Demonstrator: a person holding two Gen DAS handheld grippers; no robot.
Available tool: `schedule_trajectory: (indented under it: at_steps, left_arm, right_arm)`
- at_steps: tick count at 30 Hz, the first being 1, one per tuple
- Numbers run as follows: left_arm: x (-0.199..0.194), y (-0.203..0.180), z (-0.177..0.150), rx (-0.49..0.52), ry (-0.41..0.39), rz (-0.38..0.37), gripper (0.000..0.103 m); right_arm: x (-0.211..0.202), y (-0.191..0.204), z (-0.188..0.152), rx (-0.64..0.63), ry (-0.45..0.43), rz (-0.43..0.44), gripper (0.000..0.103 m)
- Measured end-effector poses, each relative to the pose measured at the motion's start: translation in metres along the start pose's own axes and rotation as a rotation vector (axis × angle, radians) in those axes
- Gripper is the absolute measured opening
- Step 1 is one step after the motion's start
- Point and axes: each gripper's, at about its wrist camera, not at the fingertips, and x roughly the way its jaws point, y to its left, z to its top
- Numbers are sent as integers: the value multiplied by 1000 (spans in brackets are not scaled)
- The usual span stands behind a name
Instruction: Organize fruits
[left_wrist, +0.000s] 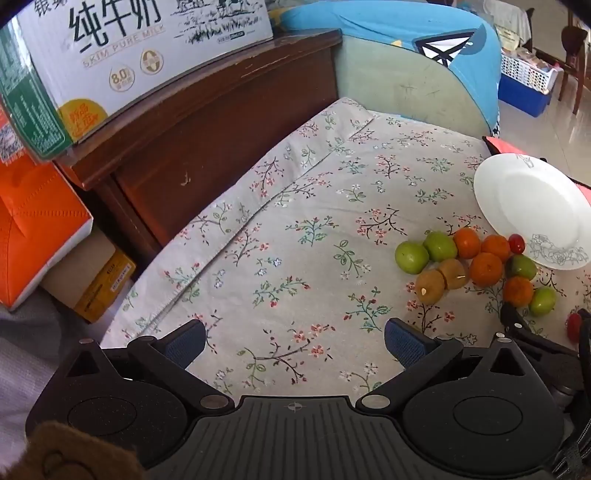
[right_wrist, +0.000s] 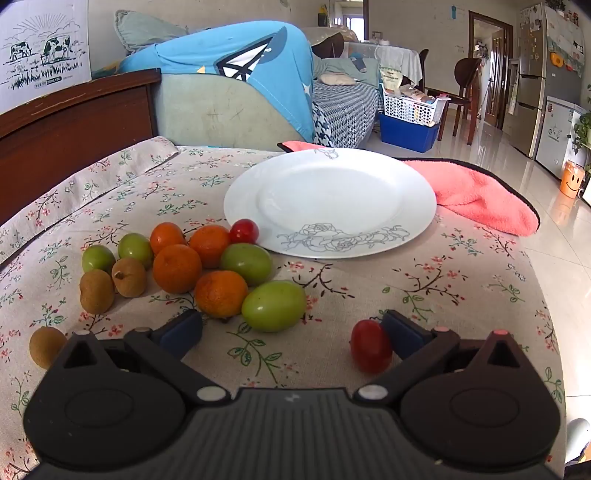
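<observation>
Only the right wrist view shows 1 cherry tomato (right_wrist: 370, 345) just inside the wide-open, empty right gripper (right_wrist: 291, 338), beside the fruit pile (right_wrist: 207, 266) near the white plate (right_wrist: 328, 201), while the left gripper (left_wrist: 293, 341), equally wide, holds nothing and its view crops the plate

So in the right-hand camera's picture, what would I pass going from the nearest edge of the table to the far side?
Right gripper, open, then the red cherry tomato beside its finger, the large green fruit, the white plate, the pink towel, and the blue-covered sofa.
</observation>
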Motion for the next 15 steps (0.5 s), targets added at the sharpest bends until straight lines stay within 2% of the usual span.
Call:
schedule_trajectory:
  at_steps: [1,2,3,7,9,12,15]
  left_arm:
    - [1,2,0,-2,-5,4,103]
    - [-3,-9,5,47,-17,41,103]
    - [-3,-14,7,55,-21,54,103]
    - [2,-25,2,16,-12,60,103]
    - [15,-18,5,110,7,10,103]
    - [16,-15,-2,63,10,2,103]
    - [16,-19,16,72,44,-8,103]
  right_arm:
    - [0,0,0,0,0,0,103]
    - [0,0,0,0,1,0,103]
    - [0,0,0,0,1,0,103]
    - [0,0,0,0,1,0,103]
    - [0,0,0,0,1,0,103]
    - [0,0,0,0,1,0,103]
    - [0,0,0,0,1,0,103]
